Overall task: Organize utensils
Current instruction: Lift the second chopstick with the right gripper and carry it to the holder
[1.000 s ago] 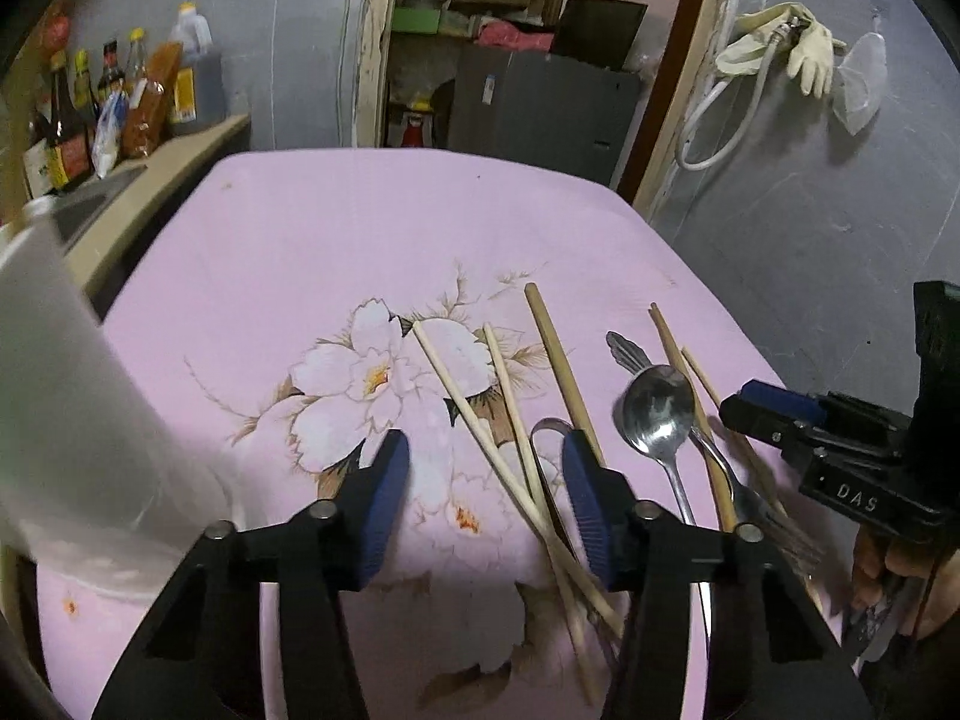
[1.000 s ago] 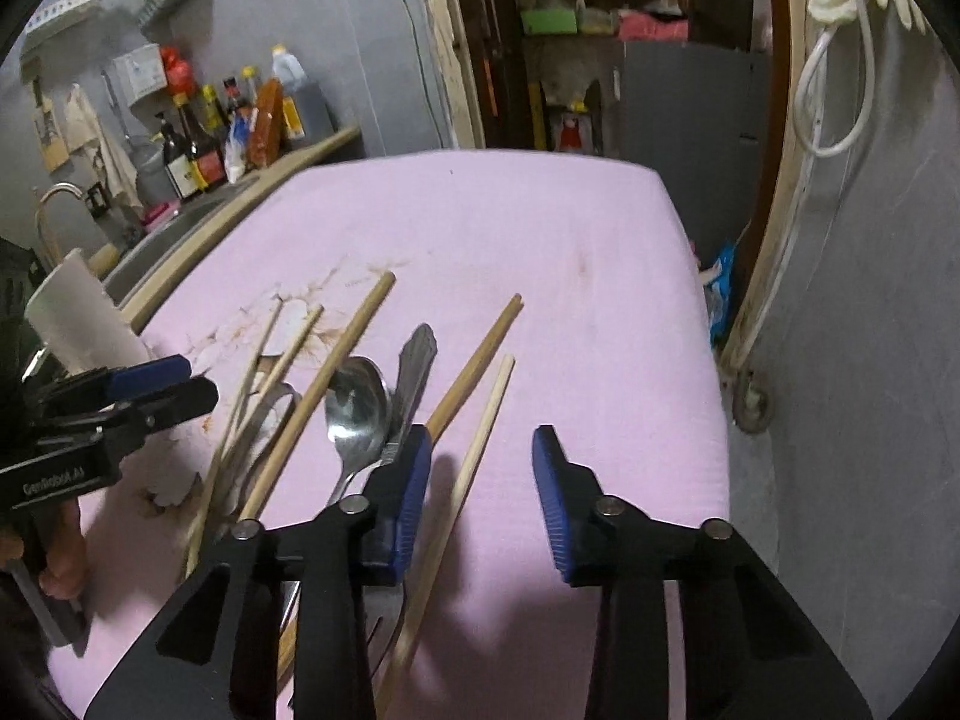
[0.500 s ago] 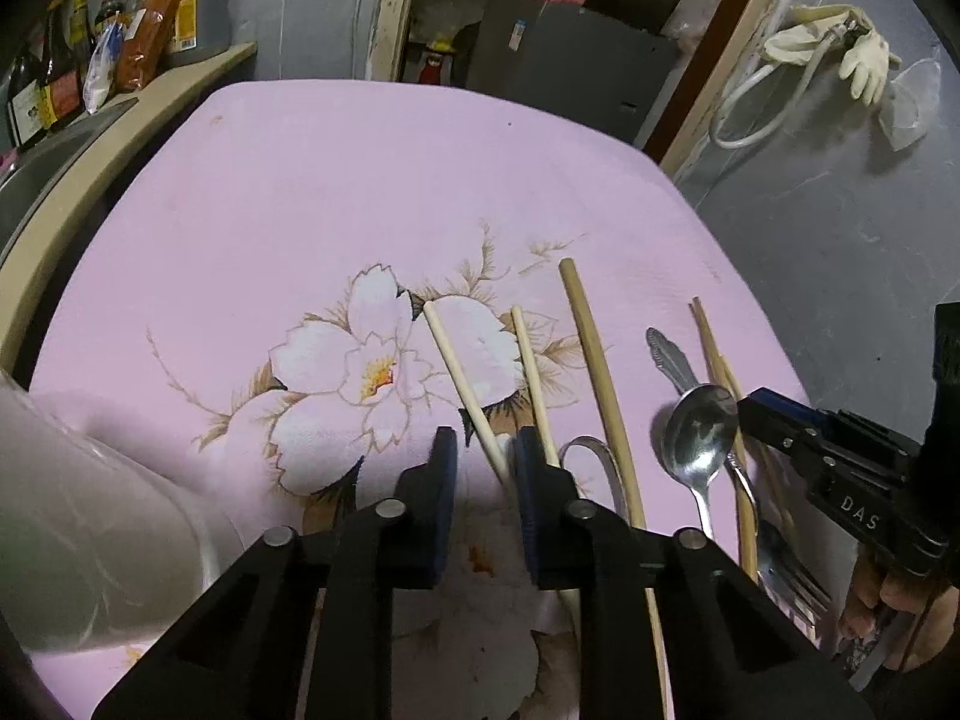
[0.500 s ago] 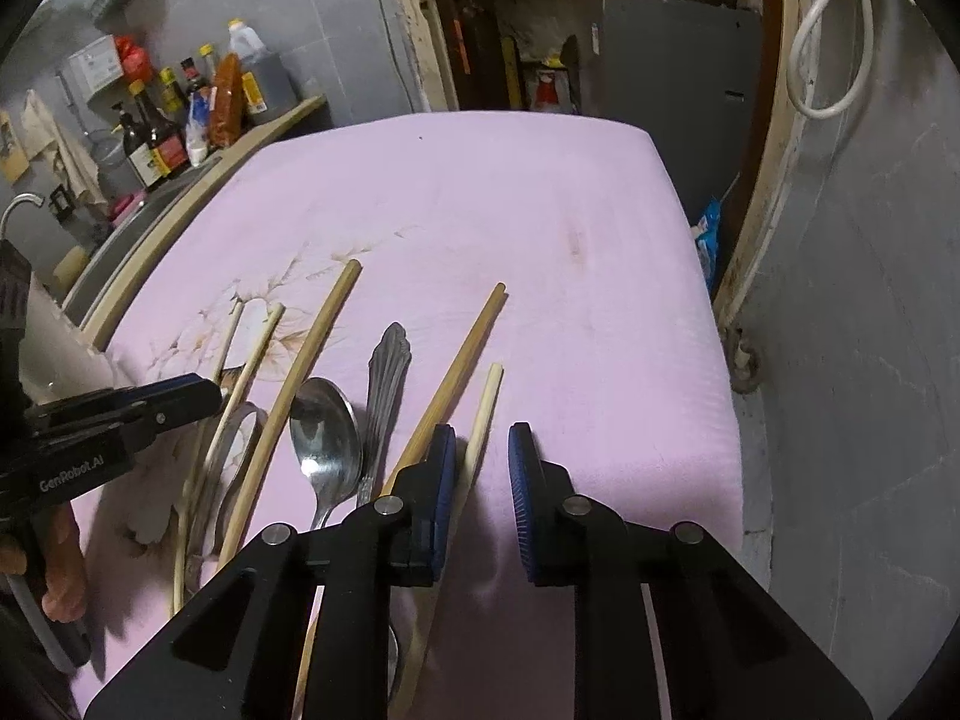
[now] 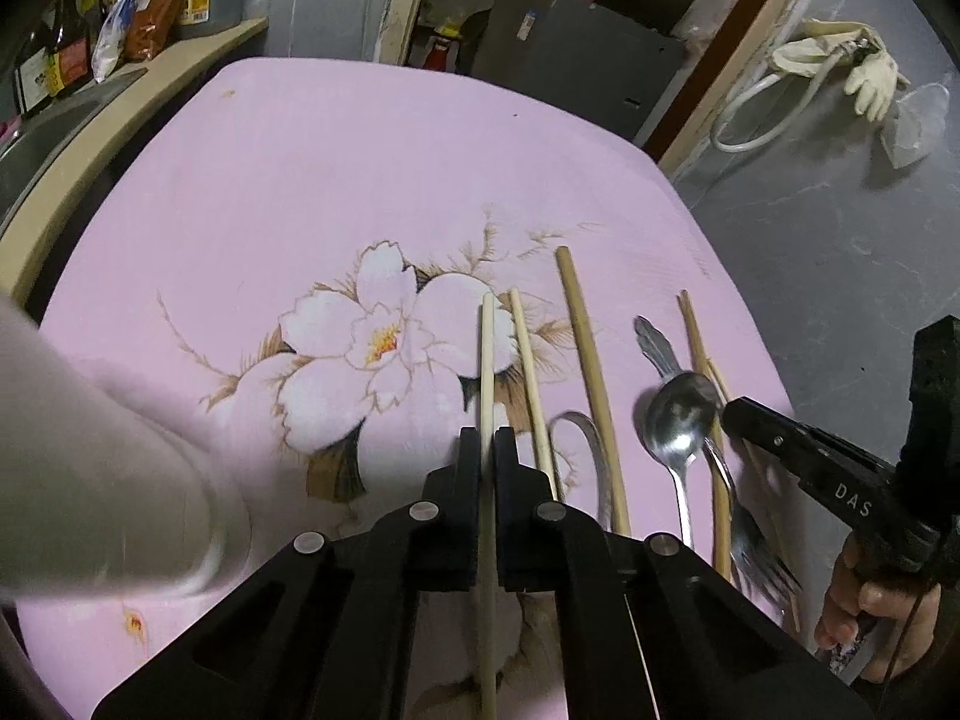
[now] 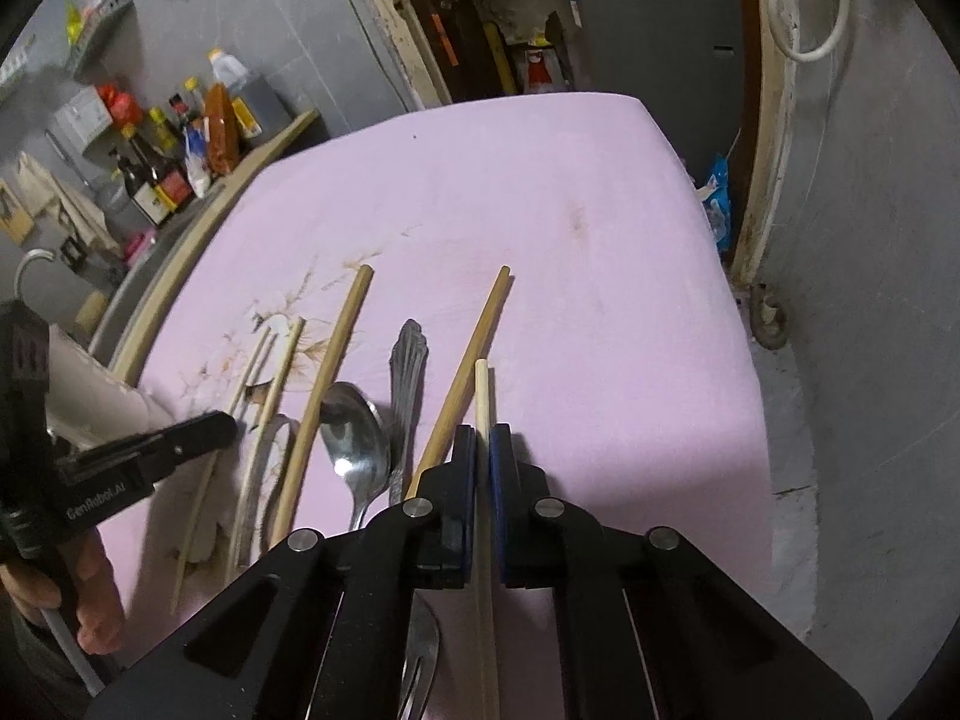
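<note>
Several wooden chopsticks, a spoon (image 5: 681, 420) and a fork (image 5: 759, 558) lie side by side on a pink flowered tablecloth (image 5: 300, 180). My left gripper (image 5: 487, 441) is shut on a pale chopstick (image 5: 487, 354), the leftmost of the row. My right gripper (image 6: 482, 438) is shut on another pale chopstick (image 6: 482, 390), the rightmost one. The spoon (image 6: 354, 444) and an ornate metal handle (image 6: 408, 360) lie between the two. Each gripper also shows in the other view: the right one (image 5: 738, 411) and the left one (image 6: 225, 423).
A white paper roll (image 5: 90, 468) stands at the near left of the table. Bottles (image 6: 174, 144) line a counter to the left. The table's right edge drops to a grey floor (image 6: 870, 360). A doorway and dark cabinet (image 5: 570, 42) lie beyond the far edge.
Both grippers went from wide open to shut, each closing on a pale chopstick. Both moved forward and down over the utensils. The left chopstick now lies straighter.
</note>
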Available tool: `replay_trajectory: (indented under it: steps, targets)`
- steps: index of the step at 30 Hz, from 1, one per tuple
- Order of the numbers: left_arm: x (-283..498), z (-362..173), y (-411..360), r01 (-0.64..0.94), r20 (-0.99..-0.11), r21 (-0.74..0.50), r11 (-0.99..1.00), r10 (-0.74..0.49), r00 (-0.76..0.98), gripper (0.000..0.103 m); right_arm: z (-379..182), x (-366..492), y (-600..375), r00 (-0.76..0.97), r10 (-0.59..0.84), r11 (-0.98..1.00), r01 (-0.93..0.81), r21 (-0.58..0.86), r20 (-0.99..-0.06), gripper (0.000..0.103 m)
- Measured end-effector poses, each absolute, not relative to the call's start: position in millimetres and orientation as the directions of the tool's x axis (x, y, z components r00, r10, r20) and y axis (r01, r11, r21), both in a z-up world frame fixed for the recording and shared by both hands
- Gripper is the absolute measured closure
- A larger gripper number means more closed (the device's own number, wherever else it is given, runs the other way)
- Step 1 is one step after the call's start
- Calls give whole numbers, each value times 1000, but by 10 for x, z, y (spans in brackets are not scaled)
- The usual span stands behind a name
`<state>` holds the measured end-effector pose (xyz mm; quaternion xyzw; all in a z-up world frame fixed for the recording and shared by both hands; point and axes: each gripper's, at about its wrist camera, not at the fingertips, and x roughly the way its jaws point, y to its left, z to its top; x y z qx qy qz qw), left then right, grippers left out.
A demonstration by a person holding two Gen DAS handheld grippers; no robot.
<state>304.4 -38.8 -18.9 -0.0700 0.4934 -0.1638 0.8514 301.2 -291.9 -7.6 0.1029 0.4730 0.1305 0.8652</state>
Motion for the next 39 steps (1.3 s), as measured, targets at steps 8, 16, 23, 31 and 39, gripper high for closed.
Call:
replay_trajectory:
  steps: [8, 16, 23, 31, 39]
  targets:
    - [2648, -46, -501, 290, -733, -260, 921, -384, 562, 101, 44, 2691, -2960, 626, 358, 929, -162, 334, -693, 100]
    - [2409, 175, -740, 365, -590, -229, 902, -427, 686, 101, 397, 2215, -2835, 820, 343, 933, -243, 264, -458, 100]
    - [2168, 512, -678, 369, -412, -218, 904, -428, 805, 101, 733, 1946, -2613, 926, 322, 935, -279, 218, -198, 100]
    - [2010, 950, -353, 339, -244, -210, 917, -386, 890, 101, 1087, 1888, -2186, 936, 351, 916, -348, 200, 25, 100]
    - [1988, 1388, 320, 284, -138, -231, 930, -320, 937, 101, 1385, 2027, -1727, 879, 458, 839, -477, 262, 135, 100]
